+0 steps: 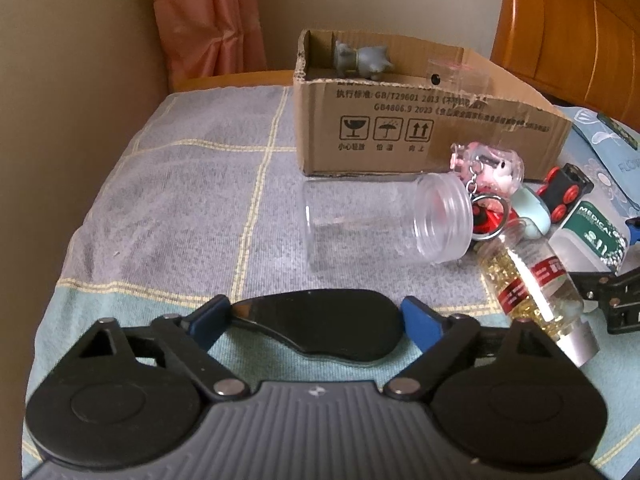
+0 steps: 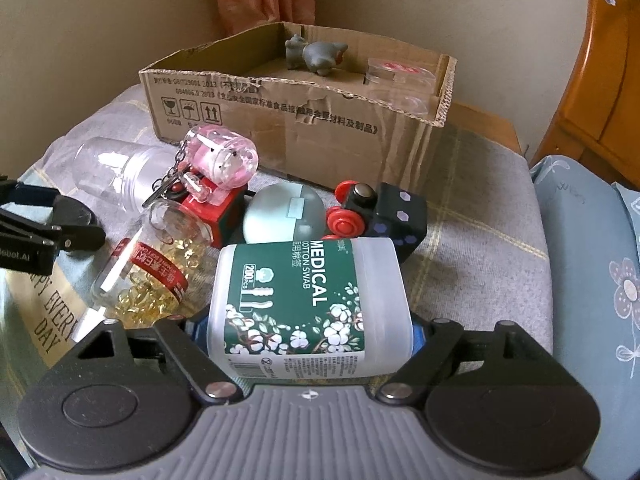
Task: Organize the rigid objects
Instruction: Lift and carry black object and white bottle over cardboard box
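A white cotton swab tub (image 2: 310,308) w/ a green "MEDICAL COTTON SWAB" label lies on its side between the blue fingers of the right gripper (image 2: 308,332), which sit close against both its sides; whether the pads actually press it, can't tell. The left gripper (image 1: 316,316) has a flat black oval object (image 1: 320,326) between its blue fingers; its grip can't be told either.

Just left of the tub lies a clear pill bottle (image 2: 152,268) w/ yellow capsules and a red band. Behind it: a pink pig keychain (image 2: 222,162) atop a red toy (image 2: 224,210), a pale green round case (image 2: 286,216), and a black toy train (image 2: 380,210) w/ red wheels. An empty clear jar (image 1: 380,222) lies on its side nearby, mouth toward the clutter.

Everything rests on a checked grey-and-teal cloth (image 1: 180,184). At the back stands an open cardboard box (image 2: 300,124) holding a grey animal figure (image 2: 316,56) and a clear container (image 2: 400,80).
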Available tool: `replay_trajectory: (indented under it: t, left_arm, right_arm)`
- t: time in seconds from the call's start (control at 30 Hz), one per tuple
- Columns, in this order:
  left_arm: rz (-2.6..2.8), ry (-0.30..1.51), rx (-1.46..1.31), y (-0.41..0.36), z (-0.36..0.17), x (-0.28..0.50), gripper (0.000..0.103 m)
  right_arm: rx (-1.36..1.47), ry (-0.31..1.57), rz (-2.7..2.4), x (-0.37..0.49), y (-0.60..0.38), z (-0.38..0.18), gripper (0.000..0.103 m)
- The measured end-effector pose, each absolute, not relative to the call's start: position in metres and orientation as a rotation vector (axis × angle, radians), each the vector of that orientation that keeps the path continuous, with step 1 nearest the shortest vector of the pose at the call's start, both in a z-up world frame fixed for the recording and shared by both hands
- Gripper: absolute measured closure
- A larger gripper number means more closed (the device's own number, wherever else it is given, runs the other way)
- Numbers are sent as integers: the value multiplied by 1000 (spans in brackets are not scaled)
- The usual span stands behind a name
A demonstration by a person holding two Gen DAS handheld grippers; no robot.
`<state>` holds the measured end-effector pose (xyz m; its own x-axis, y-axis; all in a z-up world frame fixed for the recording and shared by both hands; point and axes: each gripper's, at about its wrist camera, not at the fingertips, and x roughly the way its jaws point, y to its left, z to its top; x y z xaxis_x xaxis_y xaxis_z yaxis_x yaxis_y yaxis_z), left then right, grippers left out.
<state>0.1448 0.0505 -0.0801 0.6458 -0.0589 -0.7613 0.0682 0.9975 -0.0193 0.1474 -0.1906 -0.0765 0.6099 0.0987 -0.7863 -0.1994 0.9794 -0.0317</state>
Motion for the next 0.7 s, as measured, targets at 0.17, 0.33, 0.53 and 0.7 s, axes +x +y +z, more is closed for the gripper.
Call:
replay_trajectory:
  t: [0.17,0.33,0.53,0.7]
  left_arm:
    - [-95,876,23,52,-79,144,14]
    - [-146,910,35,55,-76,144,14]
    - [-202,931,101,59,-62,138,14]
    - [-258,952,113,62,-42,134,14]
  right_arm:
    - [-126,894,179,144,-189,-70,16]
    - [-112,904,197,141,-191,-62,16]
    - [-115,906,222,132,-191,-49,16]
    - [-120,901,241,124,-191,-37,16]
